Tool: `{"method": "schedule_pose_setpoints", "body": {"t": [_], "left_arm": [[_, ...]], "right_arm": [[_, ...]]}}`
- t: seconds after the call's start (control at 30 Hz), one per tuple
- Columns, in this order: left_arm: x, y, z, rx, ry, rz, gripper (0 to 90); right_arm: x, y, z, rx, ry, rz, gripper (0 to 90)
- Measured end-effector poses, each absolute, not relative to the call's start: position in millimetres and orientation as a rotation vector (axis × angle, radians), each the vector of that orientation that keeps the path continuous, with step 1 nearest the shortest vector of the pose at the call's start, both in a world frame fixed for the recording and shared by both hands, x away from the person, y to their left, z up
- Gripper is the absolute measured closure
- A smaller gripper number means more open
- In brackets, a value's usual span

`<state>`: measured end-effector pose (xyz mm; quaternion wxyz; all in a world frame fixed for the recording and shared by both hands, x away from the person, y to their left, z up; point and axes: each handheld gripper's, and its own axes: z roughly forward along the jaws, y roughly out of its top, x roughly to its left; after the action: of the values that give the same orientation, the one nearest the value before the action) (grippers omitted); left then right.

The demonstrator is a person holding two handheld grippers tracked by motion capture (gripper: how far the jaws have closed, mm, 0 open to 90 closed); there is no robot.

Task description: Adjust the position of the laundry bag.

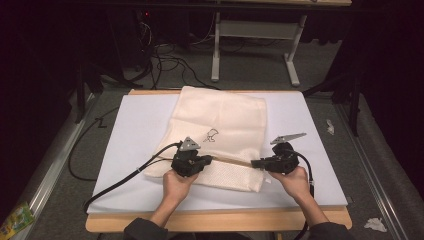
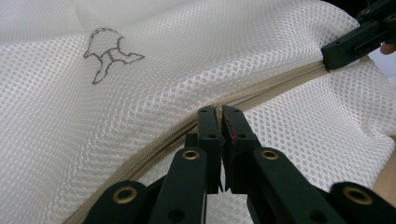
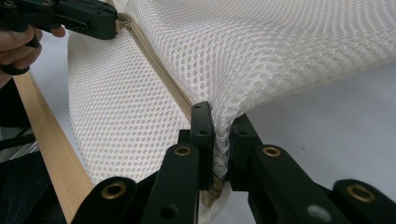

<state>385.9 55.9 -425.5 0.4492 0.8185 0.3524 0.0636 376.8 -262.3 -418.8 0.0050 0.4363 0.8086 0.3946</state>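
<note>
Black jaws of my left gripper (image 2: 219, 122) pinch shut on the zipper (image 2: 261, 91) at lower centre of the left gripper view. My right gripper (image 3: 219, 128) clamps the mesh bag (image 1: 220, 135), mid-frame in the high view, by its end. Soft, light, floppy: I judge the zipper seam the best hold. Zipper pull: hidden.

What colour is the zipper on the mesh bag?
Beige, a shade darker than the white mesh bag; the zipper shows best in the left gripper view.
</note>
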Motion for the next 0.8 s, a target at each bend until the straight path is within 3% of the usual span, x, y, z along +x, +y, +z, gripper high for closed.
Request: {"method": "schedule_pose_setpoints", "body": {"t": [0.8], "left_arm": [[387.5, 66.0, -426.4, 2.015, 0.895, 0.169, 87.1]], "right_arm": [[375.6, -262.1, -418.8, 1.363, 2.541, 1.215, 85.0]]}}
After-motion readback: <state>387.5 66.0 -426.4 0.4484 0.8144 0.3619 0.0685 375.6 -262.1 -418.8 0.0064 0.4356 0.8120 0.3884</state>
